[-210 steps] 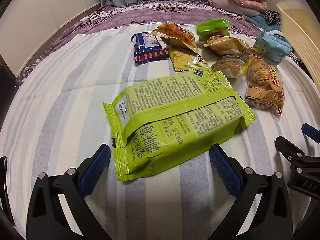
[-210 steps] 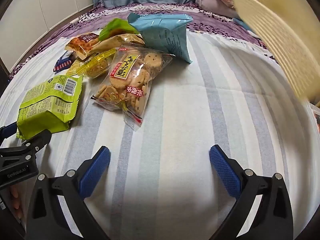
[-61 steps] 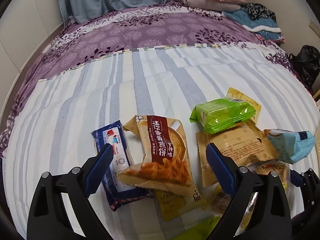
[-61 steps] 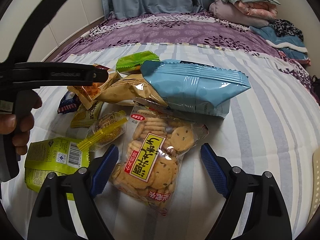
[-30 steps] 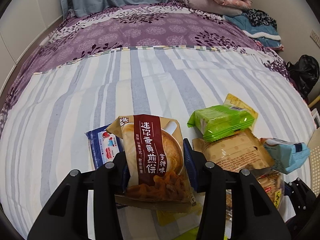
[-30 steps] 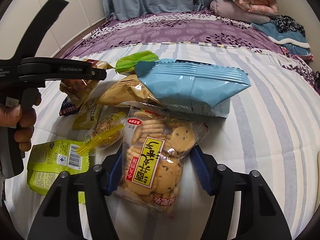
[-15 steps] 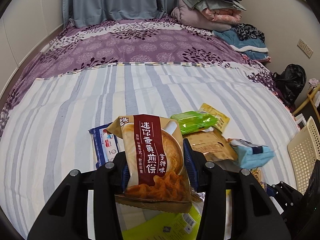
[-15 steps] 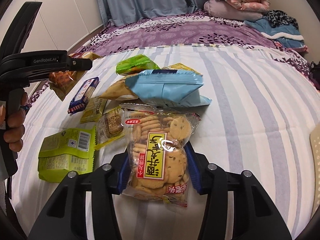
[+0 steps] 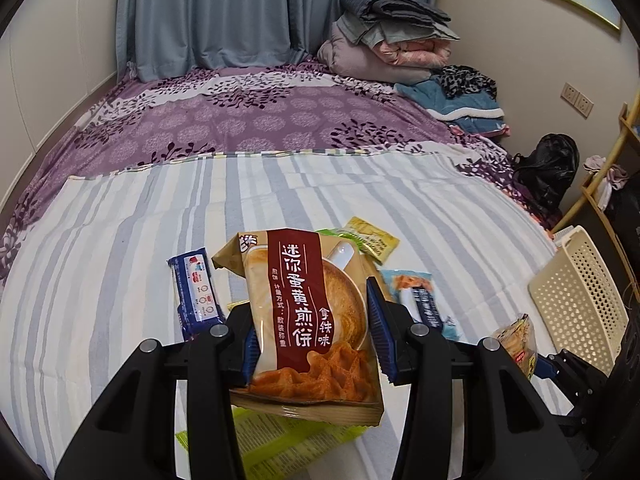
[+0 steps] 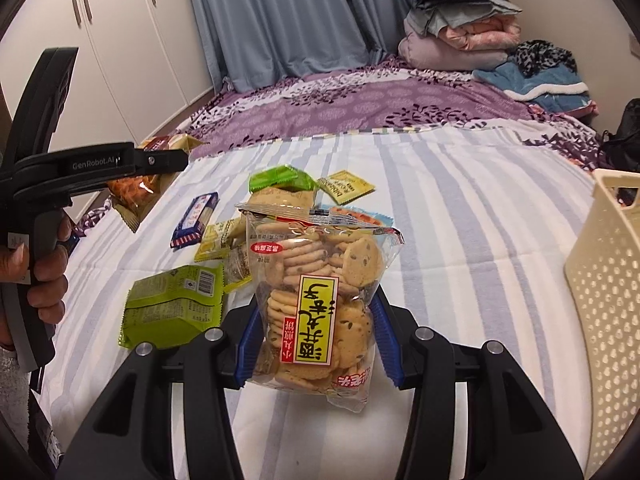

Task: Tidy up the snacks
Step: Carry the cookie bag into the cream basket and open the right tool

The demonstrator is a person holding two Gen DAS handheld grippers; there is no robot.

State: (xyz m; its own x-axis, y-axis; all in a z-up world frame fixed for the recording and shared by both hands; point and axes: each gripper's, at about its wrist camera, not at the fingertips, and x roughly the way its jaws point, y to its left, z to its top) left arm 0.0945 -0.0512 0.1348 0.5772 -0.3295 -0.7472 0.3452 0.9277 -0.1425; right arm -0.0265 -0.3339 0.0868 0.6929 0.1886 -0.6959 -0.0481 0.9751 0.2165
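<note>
My left gripper (image 9: 316, 330) is shut on a tan and maroon egg-crisp snack bag (image 9: 308, 320) and holds it lifted above the bed. My right gripper (image 10: 316, 334) is shut on a clear bag of round biscuits (image 10: 320, 300), also lifted. The left gripper and its bag (image 10: 136, 188) show at the left of the right wrist view. A cream perforated basket (image 10: 604, 300) stands at the right; it also shows in the left wrist view (image 9: 576, 300).
Snacks lie on the striped sheet: a lime green pack (image 10: 172, 304), a blue-white bar (image 10: 196, 220), a green packet (image 10: 280, 178), a yellow sachet (image 10: 346, 186), a light blue bag (image 9: 420, 300). Folded quilts (image 9: 388, 52) sit at the head of the bed.
Both grippers closed on their bags about a second ago and have since risen higher above the bed. The basket has come into view at the right.
</note>
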